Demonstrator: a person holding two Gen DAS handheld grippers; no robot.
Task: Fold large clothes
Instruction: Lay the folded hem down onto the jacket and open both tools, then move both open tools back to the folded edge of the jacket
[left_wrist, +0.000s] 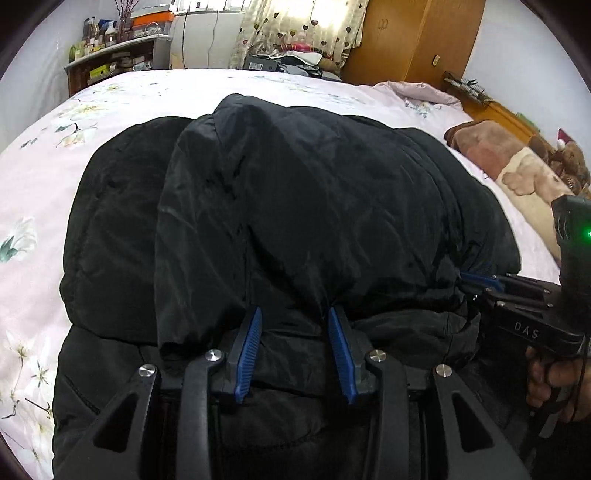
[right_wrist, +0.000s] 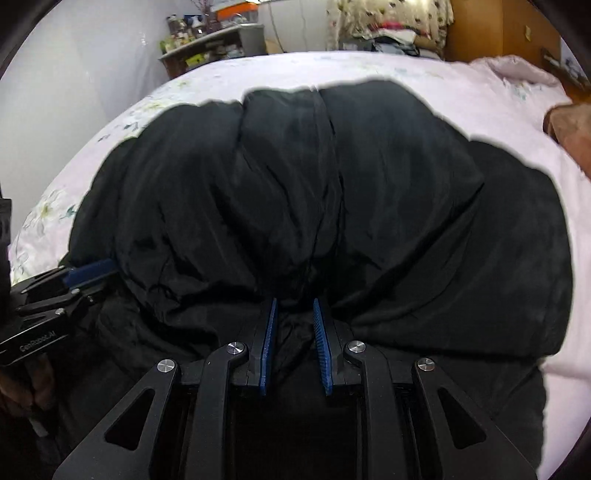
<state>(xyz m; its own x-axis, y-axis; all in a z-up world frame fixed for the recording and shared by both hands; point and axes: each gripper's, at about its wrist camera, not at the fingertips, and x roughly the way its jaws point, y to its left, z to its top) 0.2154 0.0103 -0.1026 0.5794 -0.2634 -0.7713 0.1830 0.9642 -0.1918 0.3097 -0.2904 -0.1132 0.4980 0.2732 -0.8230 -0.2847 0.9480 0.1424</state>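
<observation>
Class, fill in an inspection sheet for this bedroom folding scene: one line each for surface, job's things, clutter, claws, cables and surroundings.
Surface: bed with a pale pink floral sheet.
Job's things: black padded jacket lying across the bed, its near edge lifted and bunched.
Clutter: brown and cream blanket with a plush toy at the bed's right side.
Claws: left claw and right claw each pinch a bunch of the jacket's fabric between blue pads; each is held in a hand.
Cables: a thin dark cord hangs by the hand on the right claw's handle.
Surroundings: crowded shelf, heart-print curtain, wooden wardrobe.
</observation>
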